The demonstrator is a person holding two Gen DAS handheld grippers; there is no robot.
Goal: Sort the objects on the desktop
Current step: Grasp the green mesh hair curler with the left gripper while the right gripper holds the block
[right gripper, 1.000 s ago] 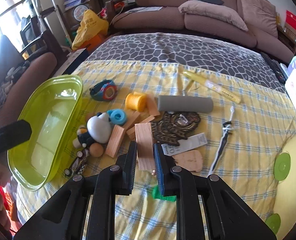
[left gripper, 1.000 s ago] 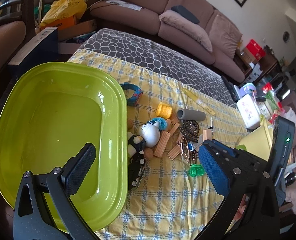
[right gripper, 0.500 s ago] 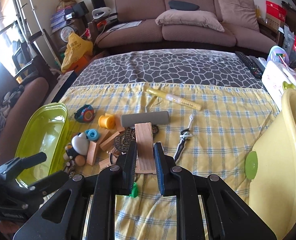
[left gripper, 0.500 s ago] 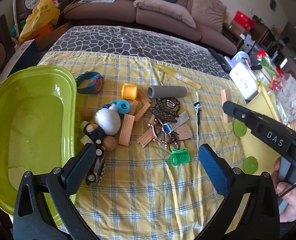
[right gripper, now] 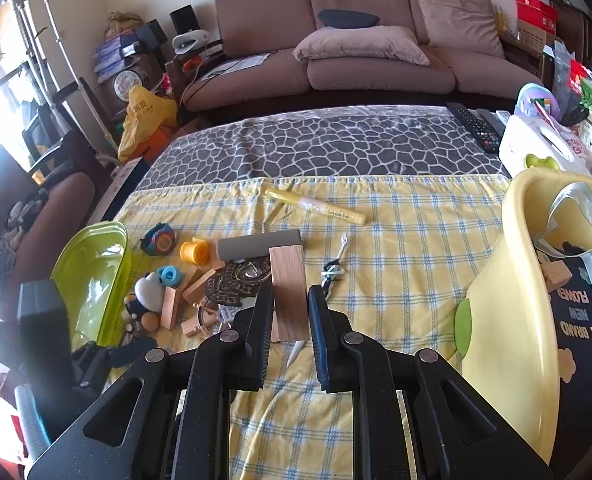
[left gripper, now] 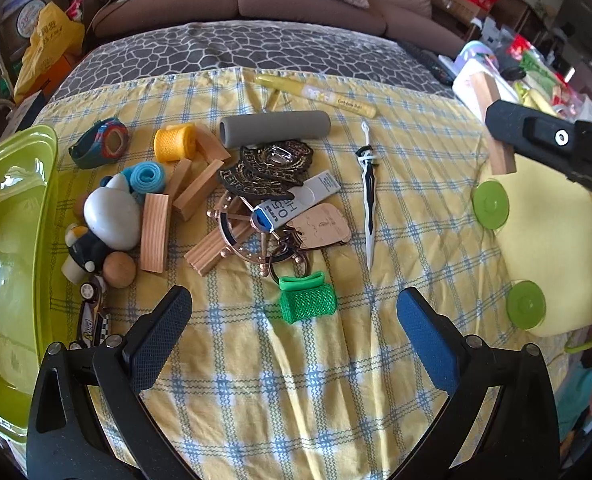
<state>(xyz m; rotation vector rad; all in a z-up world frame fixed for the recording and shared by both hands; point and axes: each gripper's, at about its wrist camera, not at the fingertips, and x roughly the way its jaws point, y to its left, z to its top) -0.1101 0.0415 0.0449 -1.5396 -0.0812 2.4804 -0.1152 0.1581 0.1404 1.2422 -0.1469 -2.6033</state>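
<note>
Currently clamped between the pads of the right gripper [right gripper: 289, 312]: wooden block [right gripper: 288, 294], long axis running forward along the fingers, far end aimed toward the sofa [right gripper: 360, 36], raised above the checked yellow cloth [right gripper: 396, 248]. Just beside it on the right, yellow basin [right gripper: 508, 312]. Left gripper [left gripper: 293, 308] spread wide, empty, above a green mesh roller [left gripper: 307, 298]. At left, lime-green tray [left gripper: 11, 240]. Beyond the cloth, grey pebble-pattern cover [right gripper: 328, 144].
</note>
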